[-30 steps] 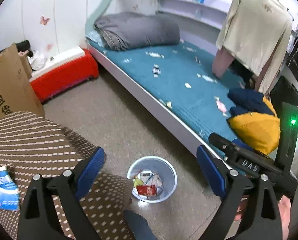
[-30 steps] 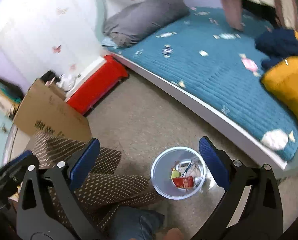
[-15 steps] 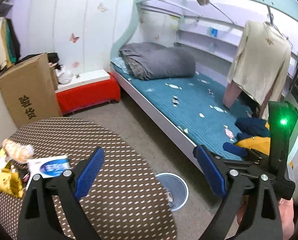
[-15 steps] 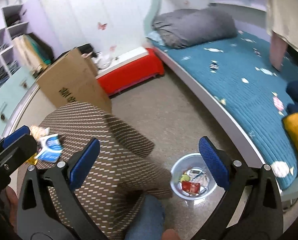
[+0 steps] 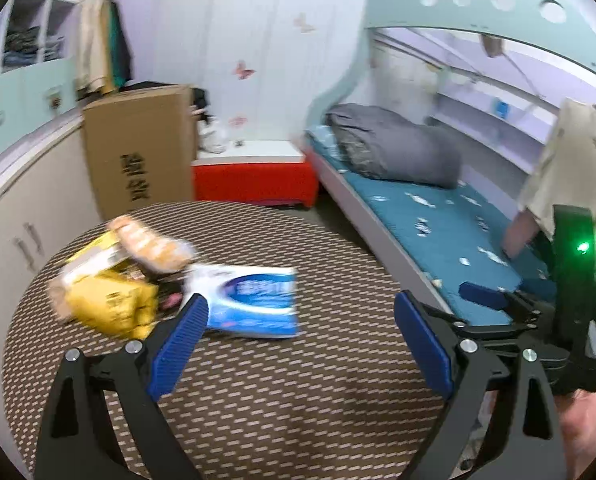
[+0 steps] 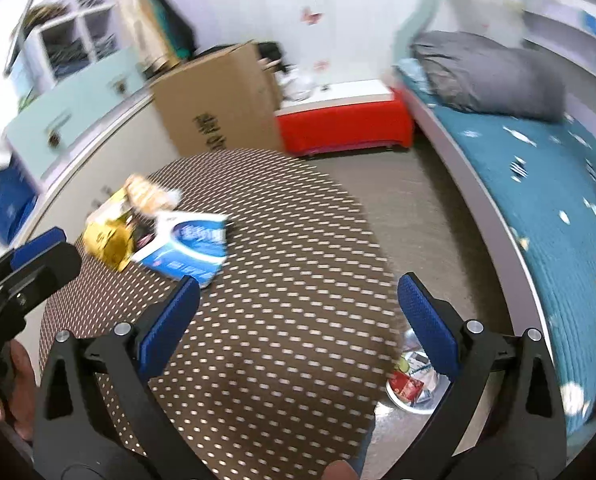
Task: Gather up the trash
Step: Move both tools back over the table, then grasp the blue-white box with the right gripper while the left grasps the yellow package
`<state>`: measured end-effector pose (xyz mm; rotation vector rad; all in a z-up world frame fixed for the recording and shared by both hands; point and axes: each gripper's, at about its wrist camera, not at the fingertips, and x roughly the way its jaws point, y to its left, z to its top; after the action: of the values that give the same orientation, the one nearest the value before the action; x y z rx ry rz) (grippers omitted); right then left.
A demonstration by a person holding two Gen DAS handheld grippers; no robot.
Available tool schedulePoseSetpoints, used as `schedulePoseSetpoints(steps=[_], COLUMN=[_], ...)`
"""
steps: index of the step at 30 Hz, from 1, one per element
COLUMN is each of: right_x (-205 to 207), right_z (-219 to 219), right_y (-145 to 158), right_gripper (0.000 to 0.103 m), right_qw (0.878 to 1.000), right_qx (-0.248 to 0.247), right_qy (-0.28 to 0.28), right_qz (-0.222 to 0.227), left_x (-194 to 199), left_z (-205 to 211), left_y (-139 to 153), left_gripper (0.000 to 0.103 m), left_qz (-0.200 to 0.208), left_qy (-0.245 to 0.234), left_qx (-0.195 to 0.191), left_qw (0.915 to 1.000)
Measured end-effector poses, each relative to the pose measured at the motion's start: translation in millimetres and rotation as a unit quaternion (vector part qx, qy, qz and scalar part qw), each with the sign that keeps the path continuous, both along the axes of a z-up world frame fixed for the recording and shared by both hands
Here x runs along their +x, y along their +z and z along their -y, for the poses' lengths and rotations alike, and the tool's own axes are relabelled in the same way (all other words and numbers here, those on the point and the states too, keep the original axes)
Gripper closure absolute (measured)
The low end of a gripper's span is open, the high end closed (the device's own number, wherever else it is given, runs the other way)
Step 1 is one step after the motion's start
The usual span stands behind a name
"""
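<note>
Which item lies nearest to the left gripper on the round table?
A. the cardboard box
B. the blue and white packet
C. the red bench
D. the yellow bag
B: in the left wrist view the blue and white packet lies flat on the round table just ahead of the open left gripper, with the yellow bag farther to its left.

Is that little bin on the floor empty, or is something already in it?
Not empty: the bin holds a red wrapper and other scraps.
</note>
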<state>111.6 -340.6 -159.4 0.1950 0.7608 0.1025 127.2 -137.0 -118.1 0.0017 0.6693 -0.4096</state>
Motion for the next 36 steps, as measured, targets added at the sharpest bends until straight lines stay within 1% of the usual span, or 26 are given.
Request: schedulePoseSetpoints(steps=[3, 6, 8, 11, 14, 16, 17, 18, 22, 25, 27, 30, 31, 32, 33, 34, 35, 36], right_x=[12.7, 26.9, 35.3, 49.7, 62.0, 70.3, 73.2, 78.6, 95.2, 108.1, 118.4, 135.3, 140.6, 146.0, 151.9, 155.3, 157.0, 156.2], right_z=[-24.2, -45.0, -55.5, -73.0, -90.8, -106.6, -111.4, -119.7, -139.0, -151.0, -155.5, -157.9, -159.3, -158.3, -157.6, -155.3, -152.8, -147.9], right_y=[-6.3, -15.4, -21.2, -27.8, -29.7, -31.1, -32.0, -33.6, -39.8, -44.7, -47.8, -57.8, -62.3, -65.5, -66.1, -66.6, -67.5, -66.9], right_gripper=[0.006, 0.006, 0.006, 0.006, 0.006, 0.006, 0.006, 0.006, 0.006, 0.006, 0.006, 0.006, 0.006, 0.006, 0.007, 0.014, 0.015, 0.016], right_qw=[0.999, 0.996, 0.993, 0.987, 0.975, 0.961, 0.956, 0.947, 0.921, 0.898, 0.888, 0.874, 0.871, 0.872, 0.876, 0.882, 0.887, 0.896], right_qx=[-0.018, -0.029, -0.039, -0.062, -0.085, -0.124, -0.140, -0.162, -0.209, -0.233, -0.242, -0.242, -0.236, -0.218, -0.205, -0.190, -0.180, -0.165], right_qy=[0.039, 0.080, 0.104, 0.148, 0.205, 0.244, 0.256, 0.275, 0.329, 0.373, 0.391, 0.418, 0.426, 0.431, 0.429, 0.423, 0.415, 0.403], right_qz=[-0.009, -0.019, -0.027, -0.032, -0.028, -0.024, -0.022, -0.019, -0.019, -0.018, -0.022, -0.050, -0.064, -0.076, -0.081, -0.086, -0.091, -0.089], left_x=[3.3, 8.8, 14.0, 23.4, 34.4, 41.0, 44.7, 48.8, 58.8, 64.9, 68.9, 74.7, 76.9, 78.8, 80.7, 82.9, 84.3, 85.5], left_z=[-27.7, -54.7, -69.1, -87.3, -99.2, -103.6, -103.9, -102.2, -100.6, -98.8, -97.5, -95.9, -95.8, -95.9, -95.8, -96.0, -96.5, -97.3], left_y=[-7.5, -18.6, -25.5, -39.0, -51.1, -56.8, -59.5, -61.6, -70.1, -75.9, -78.5, -82.0, -83.6, -85.0, -86.2, -88.1, -89.7, -91.0], left_gripper=[0.011, 0.011, 0.011, 0.011, 0.011, 0.011, 0.011, 0.011, 0.011, 0.011, 0.011, 0.011, 0.011, 0.011, 0.011, 0.011, 0.014, 0.019], left_qz=[-0.004, -0.011, -0.018, -0.033, -0.048, -0.053, -0.055, -0.057, -0.061, -0.064, -0.066, -0.069, -0.071, -0.072, -0.073, -0.075, -0.076, -0.077], left_qy=[0.032, 0.072, 0.091, 0.121, 0.143, 0.152, 0.156, 0.159, 0.167, 0.171, 0.174, 0.179, 0.182, 0.185, 0.187, 0.190, 0.192, 0.193], left_qx=[0.007, 0.014, 0.020, 0.030, 0.040, 0.045, 0.050, 0.054, 0.068, 0.076, 0.079, 0.083, 0.083, 0.083, 0.084, 0.085, 0.086, 0.085], left_qw=[0.9995, 0.9972, 0.9955, 0.9917, 0.9878, 0.9860, 0.9850, 0.9841, 0.9817, 0.9802, 0.9794, 0.9779, 0.9772, 0.9766, 0.9761, 0.9752, 0.9747, 0.9745])
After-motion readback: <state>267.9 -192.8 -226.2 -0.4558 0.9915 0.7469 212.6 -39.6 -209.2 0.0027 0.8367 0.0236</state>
